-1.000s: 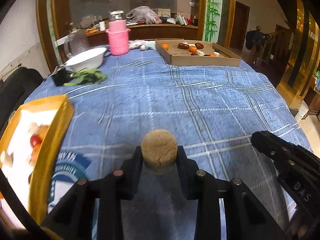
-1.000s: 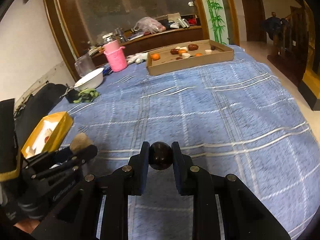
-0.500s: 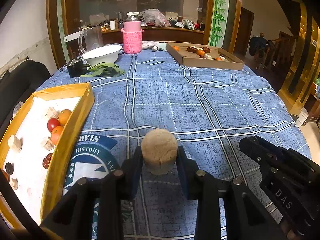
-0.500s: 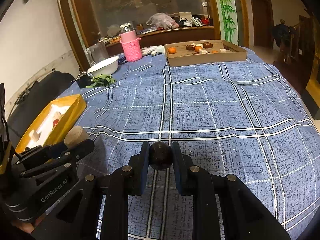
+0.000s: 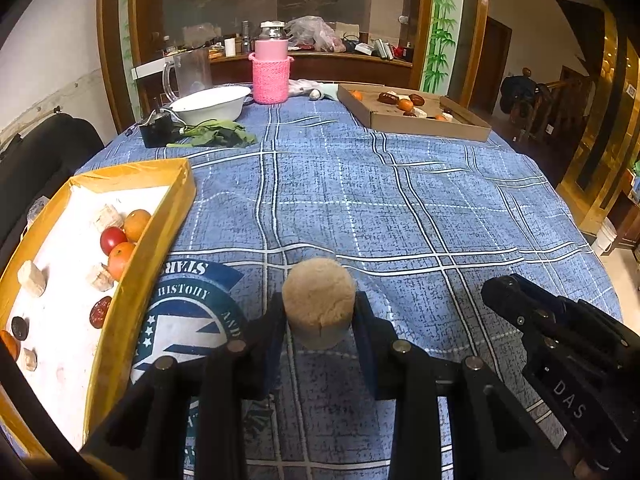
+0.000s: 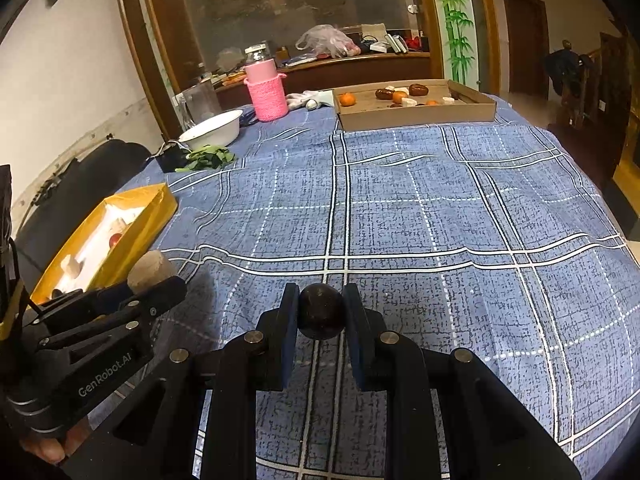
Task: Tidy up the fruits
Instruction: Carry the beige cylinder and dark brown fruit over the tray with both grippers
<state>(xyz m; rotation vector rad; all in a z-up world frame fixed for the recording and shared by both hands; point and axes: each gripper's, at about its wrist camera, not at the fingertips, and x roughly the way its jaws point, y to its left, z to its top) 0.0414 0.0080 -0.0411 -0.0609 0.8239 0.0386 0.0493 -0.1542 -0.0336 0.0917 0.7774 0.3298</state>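
Now both grippers hang above the counter (image 5: 400, 208), which is draped in a blue checked cloth. The left gripper (image 5: 319, 320) has its fingers (image 5: 272, 320) pressed against the sides of a tan, rough, cylindrical piece (image 5: 319, 300), held clear of the cloth above a round printed emblem (image 5: 188, 320). Just to its left lies a yellow-rimmed tray (image 5: 160, 240) with a white floor, holding a red fruit (image 5: 112, 240), two orange fruits (image 5: 136, 224), several pale chunks (image 5: 32, 278) and a few dark red and black pieces.

The right gripper (image 6: 320, 312) has its fingers (image 6: 288, 320) drawn in narrow on a small, dark, glossy round fruit (image 6: 321, 311), also lifted off the cloth. Seen from the right wrist, the left gripper sits at the lower left, near the yellow tray's near corner.

At the far side of the counter stands a shallow cardboard box (image 6: 416, 118) with oranges, brown dates and white pieces in it. Left of it are a pink knitted holder (image 6: 267, 96) with a jar inside, a white bowl (image 6: 212, 130), a clear jug (image 5: 188, 74) and some green leaves (image 5: 216, 136).
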